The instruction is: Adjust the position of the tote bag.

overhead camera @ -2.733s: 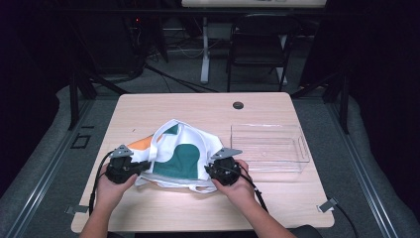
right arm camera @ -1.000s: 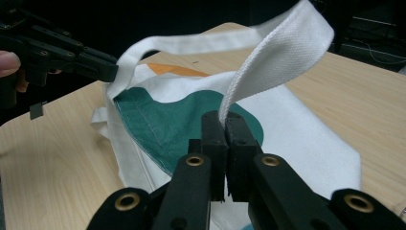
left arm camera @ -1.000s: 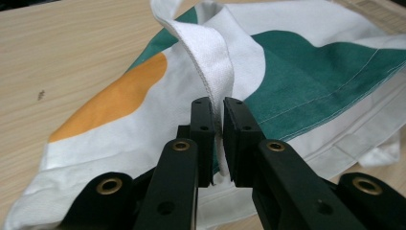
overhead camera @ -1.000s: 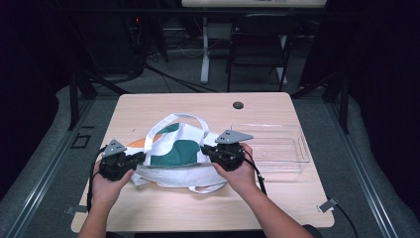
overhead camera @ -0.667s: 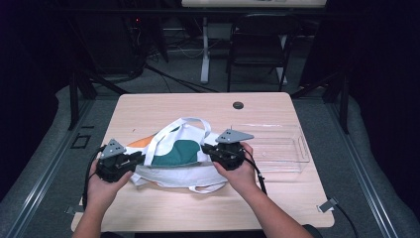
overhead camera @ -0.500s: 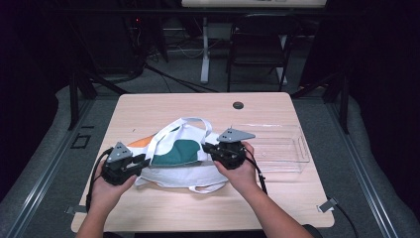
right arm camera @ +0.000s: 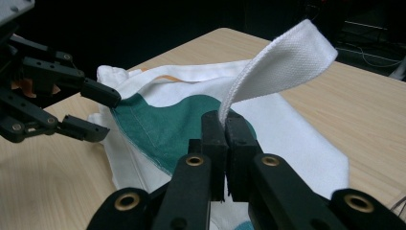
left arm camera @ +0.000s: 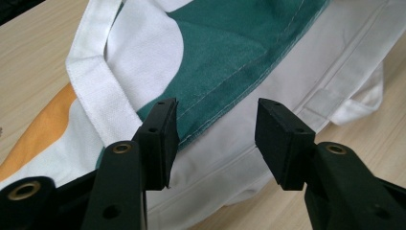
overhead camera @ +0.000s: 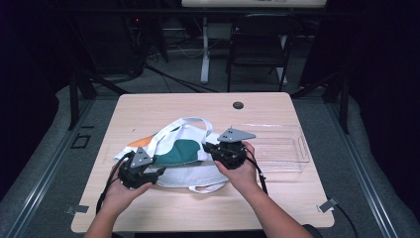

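White canvas tote bag (overhead camera: 185, 158) with a green patch and an orange patch lies crumpled mid-table, stitched seams and woven webbing handles visible. Right gripper (right arm camera: 225, 125) has its jaws pinched tight on one webbing handle (right arm camera: 277, 62), which curls up and over. Left gripper (left arm camera: 215, 129) sits low at the bag's left edge, jaws spread wide over the green hem, not clamping. Clear plastic tray (overhead camera: 285, 148) just right of the bag on the wooden table (overhead camera: 163, 106). Bag's underside is hidden.
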Tool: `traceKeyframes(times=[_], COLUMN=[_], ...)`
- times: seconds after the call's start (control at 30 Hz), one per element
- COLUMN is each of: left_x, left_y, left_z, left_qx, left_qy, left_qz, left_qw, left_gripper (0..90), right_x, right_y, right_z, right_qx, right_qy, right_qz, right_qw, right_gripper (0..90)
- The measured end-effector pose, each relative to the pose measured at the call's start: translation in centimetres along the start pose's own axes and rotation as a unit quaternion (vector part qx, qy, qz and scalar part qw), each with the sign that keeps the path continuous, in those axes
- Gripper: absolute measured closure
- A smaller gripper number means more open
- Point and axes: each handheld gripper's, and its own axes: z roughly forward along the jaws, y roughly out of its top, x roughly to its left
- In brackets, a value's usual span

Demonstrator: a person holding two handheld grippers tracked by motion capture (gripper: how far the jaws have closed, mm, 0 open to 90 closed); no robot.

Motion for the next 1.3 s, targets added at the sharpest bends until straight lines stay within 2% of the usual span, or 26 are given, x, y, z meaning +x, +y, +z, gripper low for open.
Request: traceKeyframes(times=[0.3,0.5,0.6,0.8,1.3], left_x=[-0.3,-0.4,-0.4,-0.5,-0.2], left_y=[-0.1,-0.1,0.0,0.2,0.9], left_z=[0.8,1.2,1.2,1.1,0.8], left_qx=[0.010,0.011,0.012,0.007,0.001], left_qy=[0.046,0.055,0.055,0.050,0.043], left_qz=[0.034,0.037,0.038,0.041,0.038], left_qw=[0.9983,0.9977,0.9977,0.9979,0.9983], left_gripper=[49.8,50.1,52.9,66.2,82.5], right_x=[0.3,0.3,0.3,0.2,0.1], right_y=[0.0,-0.1,-0.1,-0.1,-0.3], right_z=[0.0,0.0,0.1,0.0,-0.2], right_qx=[0.003,0.003,0.002,0.001,0.001], right_qy=[0.001,0.001,0.001,0.000,-0.003], right_qz=[-0.006,-0.006,-0.007,-0.006,-0.004], right_qw=[1.0000,1.0000,1.0000,1.0000,1.0000], right_gripper=[88.3,88.2,88.3,88.2,88.0])
